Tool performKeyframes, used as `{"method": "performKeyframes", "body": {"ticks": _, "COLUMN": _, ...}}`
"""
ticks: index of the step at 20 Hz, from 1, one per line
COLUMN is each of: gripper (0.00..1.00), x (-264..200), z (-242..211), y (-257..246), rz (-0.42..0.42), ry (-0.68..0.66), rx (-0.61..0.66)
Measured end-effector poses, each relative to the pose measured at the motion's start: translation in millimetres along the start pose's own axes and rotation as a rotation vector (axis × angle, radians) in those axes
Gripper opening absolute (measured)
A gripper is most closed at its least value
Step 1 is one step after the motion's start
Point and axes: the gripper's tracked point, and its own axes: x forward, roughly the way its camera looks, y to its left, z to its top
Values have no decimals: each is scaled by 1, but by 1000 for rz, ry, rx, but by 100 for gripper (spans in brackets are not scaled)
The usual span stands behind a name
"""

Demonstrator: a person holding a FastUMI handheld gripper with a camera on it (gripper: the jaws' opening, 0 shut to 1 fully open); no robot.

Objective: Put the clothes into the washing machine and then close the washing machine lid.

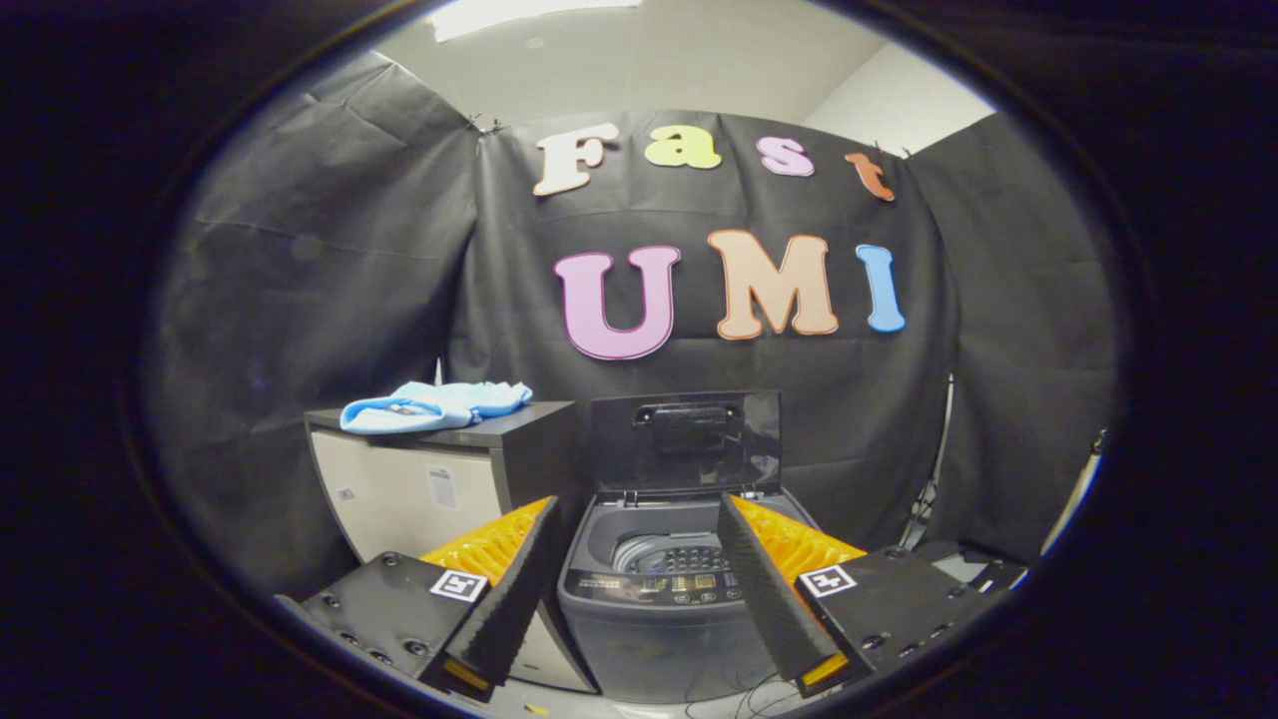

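The tongs (634, 589) are hanging wide open and holding nothing, and the washing machine (659, 599) is standing between the two fingers, its lid (685, 439) raised upright. The light blue clothes (431, 404) are lying on the dark counter (519, 424) just beside the machine, well beyond the fingers. I judge the picking is not yet begun; the next move is calling for a reach toward the cloth. The drum's bottom is hiding behind the rim.
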Motion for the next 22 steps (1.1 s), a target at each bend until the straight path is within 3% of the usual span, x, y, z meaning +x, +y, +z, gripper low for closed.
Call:
{"method": "performKeyframes", "body": {"ticks": 9, "gripper": 97, "x": 13, "z": 24, "y": 45, "rz": 21, "ry": -5, "rx": 6}}
{"method": "performKeyframes", "body": {"ticks": 16, "gripper": 97, "x": 64, "z": 65, "y": 138, "rz": 109, "ry": 30, "rx": 88}}
{"method": "performKeyframes", "body": {"ticks": 19, "gripper": 98, "x": 96, "z": 77, "y": 167, "rz": 111, "ry": 76, "rx": 28}}
{"method": "performKeyframes", "body": {"ticks": 22, "gripper": 98, "x": 119, "z": 76, "y": 209, "rz": 185, "ry": 121, "rx": -86}}
